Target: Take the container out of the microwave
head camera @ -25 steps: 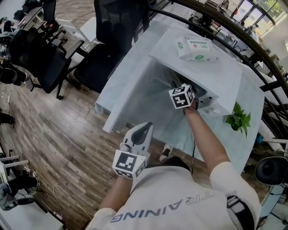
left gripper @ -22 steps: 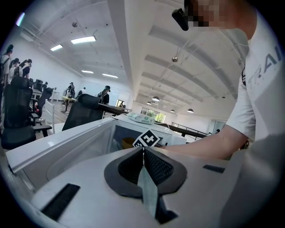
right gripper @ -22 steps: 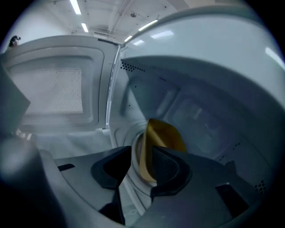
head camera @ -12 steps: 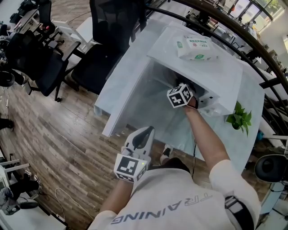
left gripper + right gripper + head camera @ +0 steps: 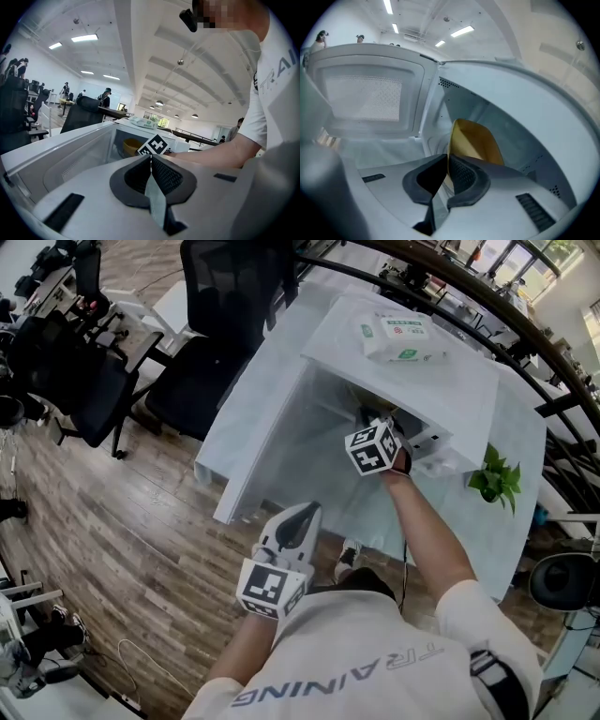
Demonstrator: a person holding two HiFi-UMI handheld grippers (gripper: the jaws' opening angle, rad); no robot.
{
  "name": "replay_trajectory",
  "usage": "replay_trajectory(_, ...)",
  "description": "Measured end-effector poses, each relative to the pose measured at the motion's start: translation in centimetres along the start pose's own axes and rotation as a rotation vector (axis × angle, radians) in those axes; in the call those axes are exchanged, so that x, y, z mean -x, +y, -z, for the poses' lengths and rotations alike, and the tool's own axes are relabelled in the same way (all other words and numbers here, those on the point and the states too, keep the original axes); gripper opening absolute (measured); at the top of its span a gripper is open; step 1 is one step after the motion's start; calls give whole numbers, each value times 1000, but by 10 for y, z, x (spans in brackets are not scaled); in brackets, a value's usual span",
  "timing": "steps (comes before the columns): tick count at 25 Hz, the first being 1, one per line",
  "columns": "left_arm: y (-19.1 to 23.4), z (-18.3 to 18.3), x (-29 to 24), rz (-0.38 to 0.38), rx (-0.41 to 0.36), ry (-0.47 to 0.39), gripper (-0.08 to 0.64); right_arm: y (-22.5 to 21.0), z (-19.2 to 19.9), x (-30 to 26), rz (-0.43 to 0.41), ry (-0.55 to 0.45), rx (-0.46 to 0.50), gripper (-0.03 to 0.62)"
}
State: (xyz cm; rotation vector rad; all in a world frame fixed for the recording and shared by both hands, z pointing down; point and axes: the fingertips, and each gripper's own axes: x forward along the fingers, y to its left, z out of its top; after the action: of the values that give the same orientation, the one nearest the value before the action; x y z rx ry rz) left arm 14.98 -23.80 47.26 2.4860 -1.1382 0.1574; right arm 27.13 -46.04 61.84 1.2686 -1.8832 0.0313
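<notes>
The white microwave (image 5: 412, 381) stands on the table with its door (image 5: 267, 460) swung open to the left. Inside it is a yellow container (image 5: 477, 139), also visible in the left gripper view (image 5: 131, 146). My right gripper (image 5: 447, 165) reaches into the cavity. Its jaws are closing, and the container's thin rim is pinched between the pads. In the head view only its marker cube (image 5: 374, 448) shows at the opening. My left gripper (image 5: 298, 517) hangs low in front of the door, shut, with nothing in it (image 5: 150, 159).
A pack of wipes (image 5: 398, 337) lies on top of the microwave. A small green plant (image 5: 493, 484) stands to its right on the white table (image 5: 239, 418). Black office chairs (image 5: 220, 306) stand behind and to the left, on a wooden floor.
The right gripper's cube has drawn back slightly from the microwave's opening. The left gripper has stayed where it was.
</notes>
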Motion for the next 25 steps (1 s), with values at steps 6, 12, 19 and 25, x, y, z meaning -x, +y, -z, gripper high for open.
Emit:
replay_trajectory(6,-3,-3,2,42,-14,-6,37,21,0,38,-28,-23,-33,34)
replay_trajectory(12,-10,-10,7,90,-41,-16,37,39,-7,89,-51,-58,-54,34)
replay_trajectory(19,-16,-23,12,156,-87,-39,37,59,-5,151,-96,-99,-86,34)
replay_trajectory(25,-31,-27,17,238,-129,-50,37,73,15,205,-69,-96,-122,34)
